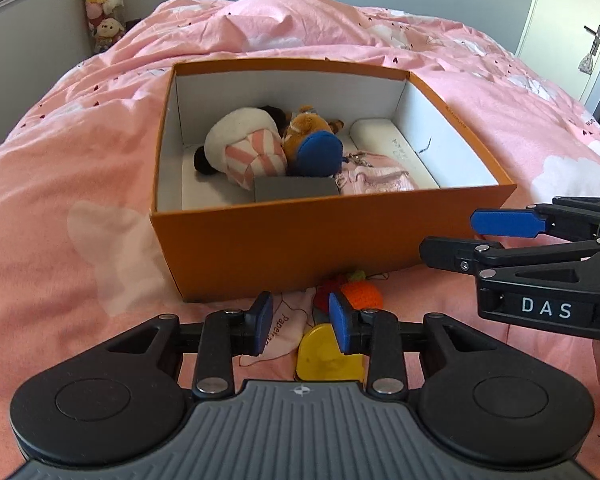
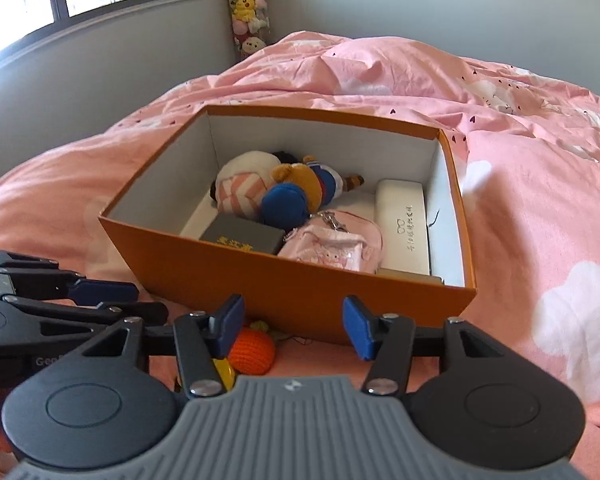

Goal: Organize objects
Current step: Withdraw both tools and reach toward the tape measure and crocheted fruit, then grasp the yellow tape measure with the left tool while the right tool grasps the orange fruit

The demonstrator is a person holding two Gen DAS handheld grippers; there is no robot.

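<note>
Bed: pink duvet (image 1: 80, 184) carried the orange box (image 1: 292, 248), centre frame.
Grippers: left gripper (image 1: 300, 326) and right gripper (image 2: 294, 326) both released, empty.
Tip: straddle the crocheted orange toy (image 2: 252, 350) at lower centre squarely, then clench.

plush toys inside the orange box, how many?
2. A white plush with pink stripes at the box's far left, and a brown bear in blue right beside it, touching. More could be hidden underneath.

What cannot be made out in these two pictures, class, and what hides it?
- Yellow object: left wrist view, lower part hidden by the left gripper; its kind is unclear.
- Grey box: right wrist view, gold lettering too small to read.
- Orange knitted toy: right wrist view, partly behind a right gripper finger.
</note>
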